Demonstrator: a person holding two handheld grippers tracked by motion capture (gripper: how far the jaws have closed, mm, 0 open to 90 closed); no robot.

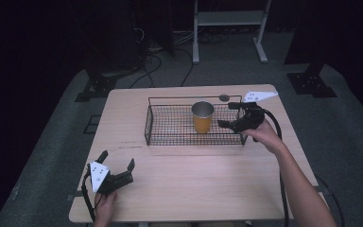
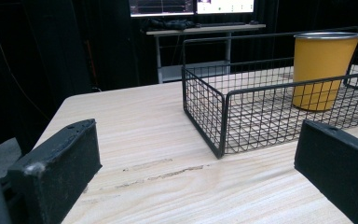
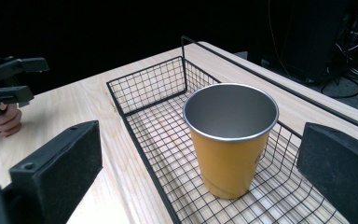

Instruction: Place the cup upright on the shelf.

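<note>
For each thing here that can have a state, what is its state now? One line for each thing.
Cup: upright, empty, standing in the basket.
Basket: on the table, holds just the cup.
Left gripper: open, holds nothing, low near the table's front left.
Right gripper: open, holds nothing, at the basket's right end, beside the cup and apart from it.
Table: bare wood with a scuff in front of the basket.

**Yellow cup upright in wire basket**

Yellow metal cup (image 1: 203,117), silver inside and along the rim, open end up, empty. Standing upright on the mesh floor of a black wire basket (image 1: 170,136), toward its right half, apart from the walls. Low, rectangular, open-topped basket, resting flat on the far middle of the pale wooden table (image 1: 194,184).
</note>
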